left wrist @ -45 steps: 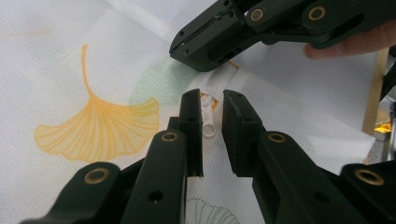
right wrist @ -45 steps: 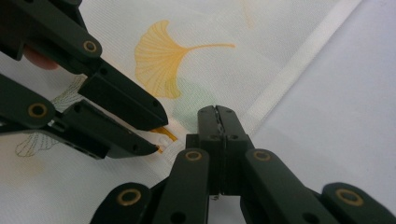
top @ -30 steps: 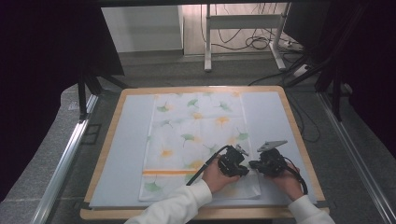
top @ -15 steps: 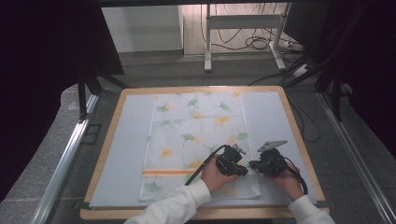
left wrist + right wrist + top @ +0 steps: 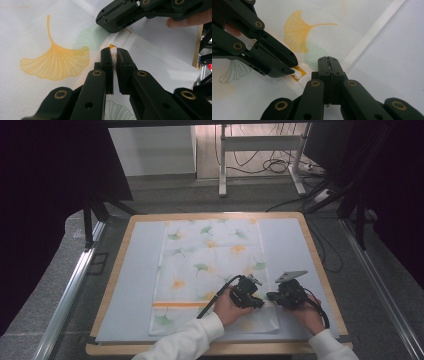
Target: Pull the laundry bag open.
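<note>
lying flat: white cloth (image 5: 210,270) printed with ginkgo leaves.

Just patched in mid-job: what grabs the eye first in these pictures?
The white ginkgo-leaf cloth lies spread flat down the middle of the wood-rimmed table. Both grippers meet at its near right edge: the left gripper pinches a small bunch of fabric by the orange stripe, and the right gripper sits shut beside it at the white hem. A large orange ginkgo leaf lies just left of the left gripper.
</note>
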Available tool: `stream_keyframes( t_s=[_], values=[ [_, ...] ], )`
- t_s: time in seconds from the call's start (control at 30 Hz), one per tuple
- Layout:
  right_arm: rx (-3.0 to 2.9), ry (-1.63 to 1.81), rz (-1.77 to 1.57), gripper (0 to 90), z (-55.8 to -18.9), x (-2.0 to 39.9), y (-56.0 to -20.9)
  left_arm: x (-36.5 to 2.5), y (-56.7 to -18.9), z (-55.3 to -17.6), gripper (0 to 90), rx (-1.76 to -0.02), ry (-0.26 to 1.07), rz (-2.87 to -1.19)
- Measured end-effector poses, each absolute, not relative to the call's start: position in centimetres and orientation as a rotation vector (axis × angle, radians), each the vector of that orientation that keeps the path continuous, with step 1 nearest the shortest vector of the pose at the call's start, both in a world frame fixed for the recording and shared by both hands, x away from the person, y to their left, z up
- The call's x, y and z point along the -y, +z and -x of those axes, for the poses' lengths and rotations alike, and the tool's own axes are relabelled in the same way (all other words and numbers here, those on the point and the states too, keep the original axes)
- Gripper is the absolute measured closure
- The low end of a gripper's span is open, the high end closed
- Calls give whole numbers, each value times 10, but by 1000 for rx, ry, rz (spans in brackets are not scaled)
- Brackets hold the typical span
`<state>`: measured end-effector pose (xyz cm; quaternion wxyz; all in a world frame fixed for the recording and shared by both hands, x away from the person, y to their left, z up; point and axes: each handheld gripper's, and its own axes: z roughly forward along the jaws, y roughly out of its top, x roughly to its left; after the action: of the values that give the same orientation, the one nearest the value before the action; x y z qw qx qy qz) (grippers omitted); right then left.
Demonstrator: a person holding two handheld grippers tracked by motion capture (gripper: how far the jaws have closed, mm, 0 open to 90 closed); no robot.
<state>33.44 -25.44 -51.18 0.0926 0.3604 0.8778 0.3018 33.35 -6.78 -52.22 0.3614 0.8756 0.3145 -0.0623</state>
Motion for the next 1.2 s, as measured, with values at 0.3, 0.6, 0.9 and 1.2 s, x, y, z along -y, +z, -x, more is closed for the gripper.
stream_keyframes(
  t_s=[0.3,0.6,0.9,1.2],
  values=[
    [-2606,897,-1070,890,-334,255,-512,66,-523,-333,899,-811,-172,-2248],
    [-2605,899,-1075,890,-334,255,-512,66,-521,-333,900,-806,-154,-2250],
    [-2605,900,-1073,890,-334,255,-512,66,-522,-333,900,-814,-160,-2252],
    [-2603,899,-1063,890,-334,255,-512,63,-522,-334,900,-819,-165,-2245]
  ],
)
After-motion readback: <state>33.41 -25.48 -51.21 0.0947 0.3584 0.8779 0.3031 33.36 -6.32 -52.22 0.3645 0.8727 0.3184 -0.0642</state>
